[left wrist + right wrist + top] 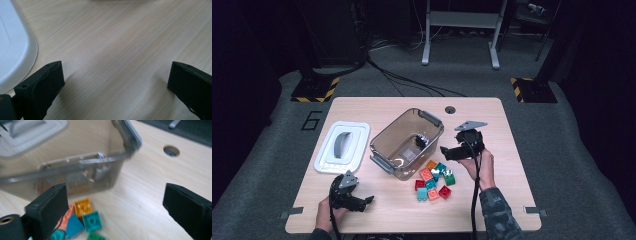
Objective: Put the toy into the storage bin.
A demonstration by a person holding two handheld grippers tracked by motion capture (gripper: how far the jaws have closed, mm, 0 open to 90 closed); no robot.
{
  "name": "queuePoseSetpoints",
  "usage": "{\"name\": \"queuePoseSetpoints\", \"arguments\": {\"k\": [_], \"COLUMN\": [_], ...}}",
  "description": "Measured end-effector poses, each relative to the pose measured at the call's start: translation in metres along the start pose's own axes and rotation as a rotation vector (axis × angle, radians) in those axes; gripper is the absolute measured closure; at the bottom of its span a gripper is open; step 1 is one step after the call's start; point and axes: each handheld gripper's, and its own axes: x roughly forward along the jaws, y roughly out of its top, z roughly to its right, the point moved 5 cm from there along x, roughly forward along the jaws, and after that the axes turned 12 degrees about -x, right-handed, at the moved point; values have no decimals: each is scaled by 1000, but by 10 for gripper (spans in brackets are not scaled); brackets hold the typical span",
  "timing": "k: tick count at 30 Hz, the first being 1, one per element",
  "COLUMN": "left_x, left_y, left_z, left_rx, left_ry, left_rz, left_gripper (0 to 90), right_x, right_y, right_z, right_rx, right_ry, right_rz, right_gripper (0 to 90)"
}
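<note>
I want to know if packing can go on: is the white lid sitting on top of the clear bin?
No, the white lid lies flat on the table to the left of the open clear bin.

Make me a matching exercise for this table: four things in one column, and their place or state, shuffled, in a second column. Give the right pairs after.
Things:
1. white lid
2. clear bin
3. pile of toy bricks
4. right gripper

Places or states:
A. near side of the bin, on the tabletop
B. jaws open, nothing between them
C. flat on the table, left of the bin
D. mid-table, uncovered

Pairs: 1-C, 2-D, 3-A, 4-B
</note>
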Motion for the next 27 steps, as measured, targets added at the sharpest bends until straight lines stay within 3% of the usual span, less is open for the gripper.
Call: {"name": "queuePoseSetpoints", "arguments": {"k": [7,8,10,16,22,27], "left_x": [0,0,0,0,0,0], "left_y": [0,0,0,0,0,0], "left_z": [0,0,0,0,0,0], "left_rx": [0,0,0,-1,2,2], "left_ry": [0,0,0,1,0,0], "left_rz": [0,0,0,0,0,0], "left_gripper": [4,4,4,4,4,4], "right_x": [4,6,12,32,44,46], "right_y": [-39,-44,-55,-82,-94,-97], "right_z": [-10,-10,-18,-32,-45,-49], "right_rx": [53,29,65,82,84,75], "right_ry": [5,0,16,29,-18,-12], "right_rz": [-22,-23,-62,-111,-127,-132], "right_gripper": [28,28,16,7,205,337]}}
